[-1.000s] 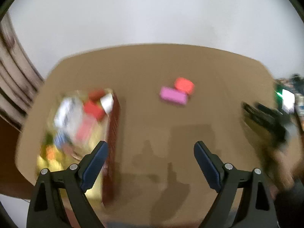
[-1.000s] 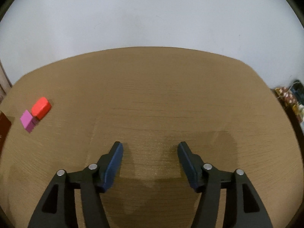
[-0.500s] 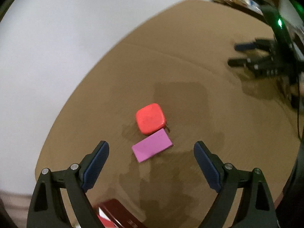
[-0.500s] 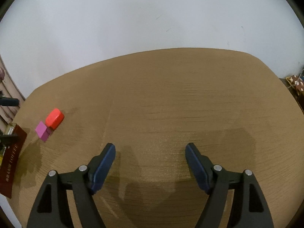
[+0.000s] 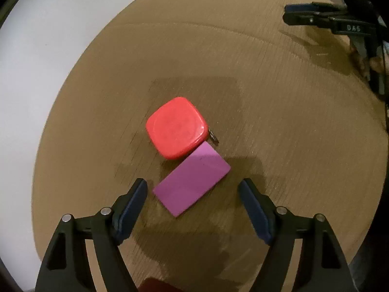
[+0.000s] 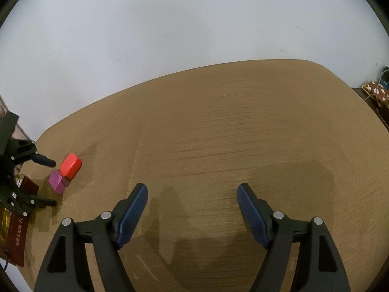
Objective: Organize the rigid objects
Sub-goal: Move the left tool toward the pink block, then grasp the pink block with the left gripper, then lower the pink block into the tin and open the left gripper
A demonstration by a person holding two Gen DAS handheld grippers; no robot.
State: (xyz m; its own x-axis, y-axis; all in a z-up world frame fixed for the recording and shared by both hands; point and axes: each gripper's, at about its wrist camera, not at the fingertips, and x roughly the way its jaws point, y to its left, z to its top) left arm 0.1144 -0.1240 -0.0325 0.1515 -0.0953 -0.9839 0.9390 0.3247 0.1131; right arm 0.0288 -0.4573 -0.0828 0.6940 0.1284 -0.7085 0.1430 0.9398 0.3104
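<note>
A flat purple block [image 5: 192, 182] lies on the brown table [image 5: 279, 102], touching a red rounded-square tape measure [image 5: 177, 127] just beyond it. My left gripper [image 5: 193, 191] is open, low over the table, with its fingers on either side of the purple block's near end, not touching it. In the right wrist view the purple block [image 6: 57, 179] and the red tape measure [image 6: 71, 166] sit at far left, with the left gripper [image 6: 52, 182] around them. My right gripper [image 6: 192, 194] is open and empty over bare table; it also shows in the left wrist view [image 5: 316, 19] at top right.
A dark red box [image 6: 17, 238] with items in it stands at the table's left edge, behind the left gripper. The table's far edge meets a white wall [image 6: 194, 24]. Clutter [image 6: 376, 92] sits off the right edge.
My left gripper swung from the red box towards the two objects and dropped close, so the purple block now lies between its fingers. My right gripper stayed open and turned slightly left.
</note>
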